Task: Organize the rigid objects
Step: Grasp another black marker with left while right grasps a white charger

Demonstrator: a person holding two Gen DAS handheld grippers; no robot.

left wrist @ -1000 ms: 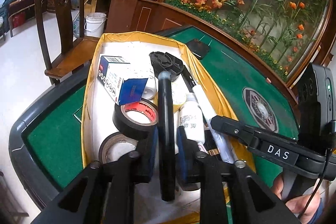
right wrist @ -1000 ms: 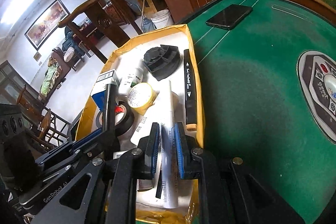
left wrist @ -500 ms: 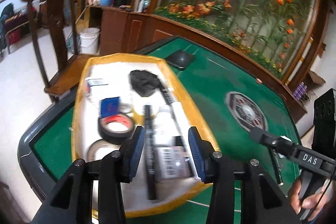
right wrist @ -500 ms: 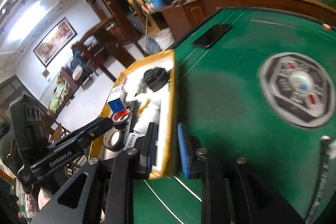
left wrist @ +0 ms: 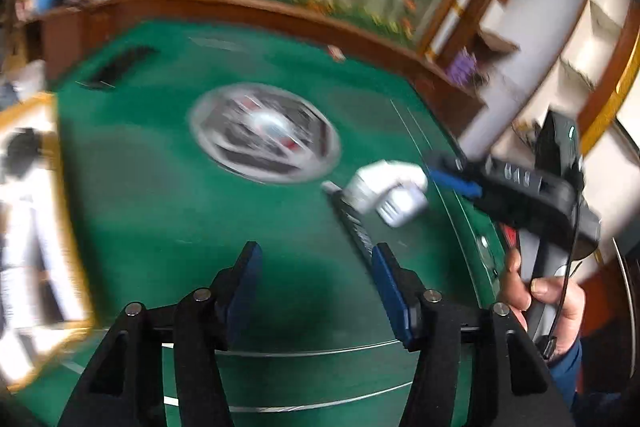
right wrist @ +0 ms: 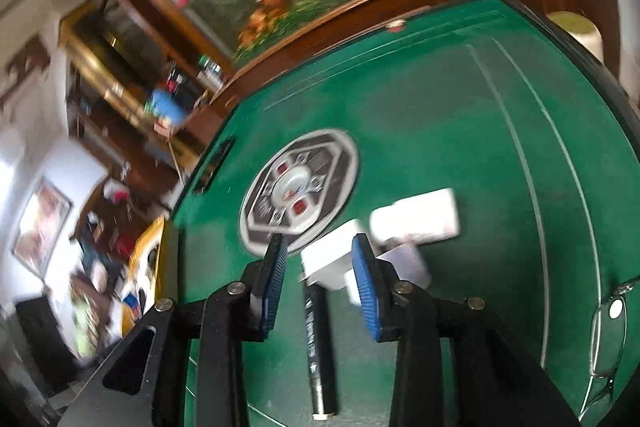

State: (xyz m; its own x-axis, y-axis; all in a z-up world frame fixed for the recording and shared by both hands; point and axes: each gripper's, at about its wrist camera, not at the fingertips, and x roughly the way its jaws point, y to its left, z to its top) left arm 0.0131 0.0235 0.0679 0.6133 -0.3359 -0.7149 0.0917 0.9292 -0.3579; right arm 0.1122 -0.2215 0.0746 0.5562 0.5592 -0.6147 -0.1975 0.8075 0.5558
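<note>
Both tongs, left (left wrist: 316,291) and right (right wrist: 320,287), are spread, empty; the stiff, light marker (right wrist: 320,339) is best pinched mid-barrel.

Both views are smeared by motion blur: the flowered wall, shelves and round emblem (left wrist: 265,139) streak, while each view's own tongs stay sharp. Even, bright light; pale glare spots high on the far glass in the right wrist view. A soft dark shadow lies on the green table (left wrist: 168,195) near the left tongs (left wrist: 316,291). Fisheye bending curves the table's edges; corners go black.
</note>
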